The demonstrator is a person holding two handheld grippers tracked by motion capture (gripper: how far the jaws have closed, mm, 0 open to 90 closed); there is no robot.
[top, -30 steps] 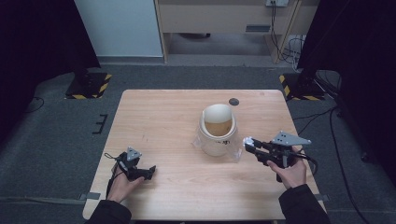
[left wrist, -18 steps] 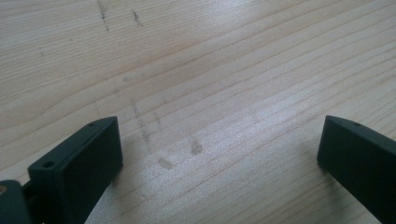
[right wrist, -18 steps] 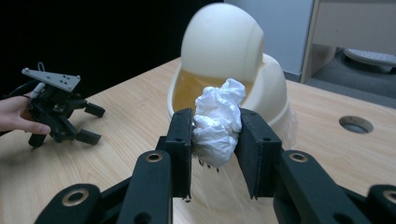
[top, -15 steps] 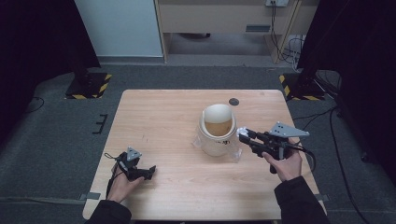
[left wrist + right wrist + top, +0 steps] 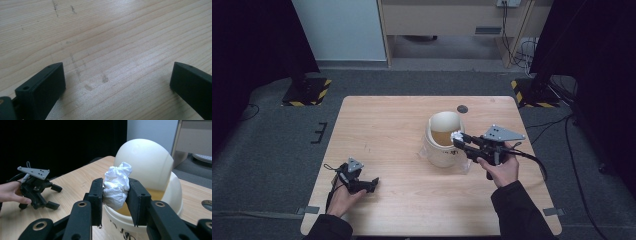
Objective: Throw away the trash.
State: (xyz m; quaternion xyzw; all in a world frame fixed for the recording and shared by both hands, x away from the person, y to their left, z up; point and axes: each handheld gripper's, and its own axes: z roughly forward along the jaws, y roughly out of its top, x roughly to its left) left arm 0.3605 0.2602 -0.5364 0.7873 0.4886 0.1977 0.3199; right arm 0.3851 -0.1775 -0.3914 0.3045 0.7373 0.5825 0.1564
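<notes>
Resting hand: the left gripper (image 5: 362, 184) lies low on the wooden table (image 5: 387, 125) at the left. Its claw is wide and has nothing in it. It is in the same spot as a second ago.
Middle of the table: a cream bin (image 5: 443, 140) with its round lid tipped up and its mouth showing.
Holding hand: the right gripper (image 5: 115, 195) pinches a crumpled white paper ball (image 5: 117, 185) tight between its jaws.
Change: a second ago this hand was off to the right of the bin; now it has come closer and a bit higher.
Where the ball is: right at the bin's rim, above the mouth.
What it means: I think the paper is about ready to drop in.
</notes>
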